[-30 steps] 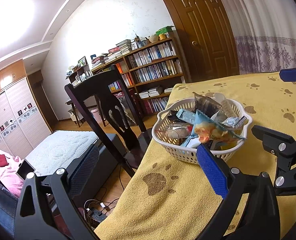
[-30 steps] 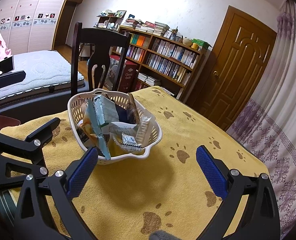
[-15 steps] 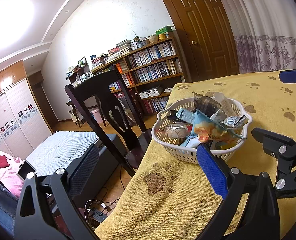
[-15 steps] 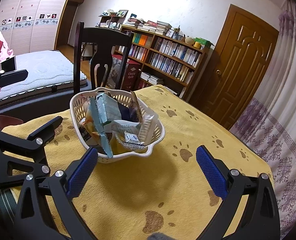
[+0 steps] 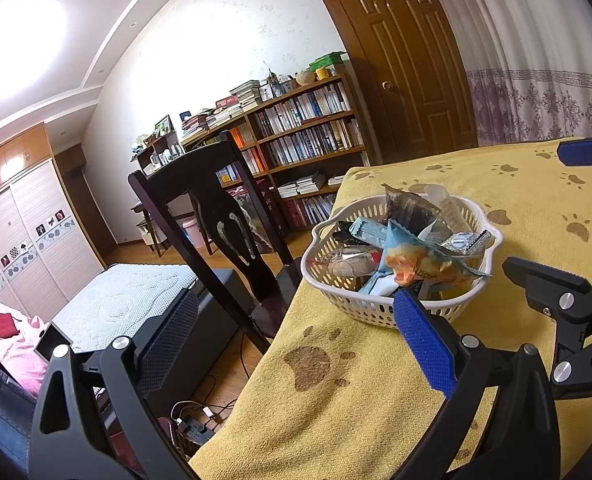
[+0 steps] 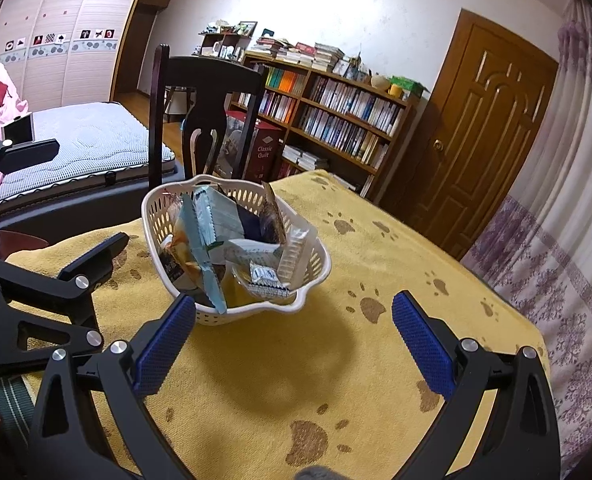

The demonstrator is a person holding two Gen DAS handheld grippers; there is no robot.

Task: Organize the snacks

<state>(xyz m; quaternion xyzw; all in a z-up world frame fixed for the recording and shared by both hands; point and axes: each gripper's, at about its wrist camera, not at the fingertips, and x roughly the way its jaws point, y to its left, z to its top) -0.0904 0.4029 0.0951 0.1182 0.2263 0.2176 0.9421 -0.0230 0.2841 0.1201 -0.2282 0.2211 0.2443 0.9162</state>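
A white slotted plastic basket [image 5: 360, 307] [image 6: 152, 216] full of wrapped snacks stands on the yellow paw-print tablecloth [image 5: 356, 408] [image 6: 280, 392]. A blue and orange packet [image 5: 412, 258] lies on top; a pale blue packet [image 6: 200, 248] stands on edge. My left gripper [image 5: 296, 344] is open just short of the basket's near side, its blue right pad by the rim. My right gripper [image 6: 294, 332] is open with nothing between its fingers, the basket just beyond its left pad. The right gripper's fingers [image 5: 548, 280] show at the right of the left wrist view.
A dark wooden chair [image 5: 212, 216] [image 6: 200, 92] stands at the table's far edge behind the basket. Beyond it are a bed [image 6: 80, 140], a bookshelf [image 6: 336, 108] and a wooden door [image 6: 488, 128]. Cables and a power strip [image 5: 196, 428] lie on the floor.
The right wrist view has tilted and shifted slightly, so the basket sits a little further right and higher in it. The left gripper is almost still. Both stay open.
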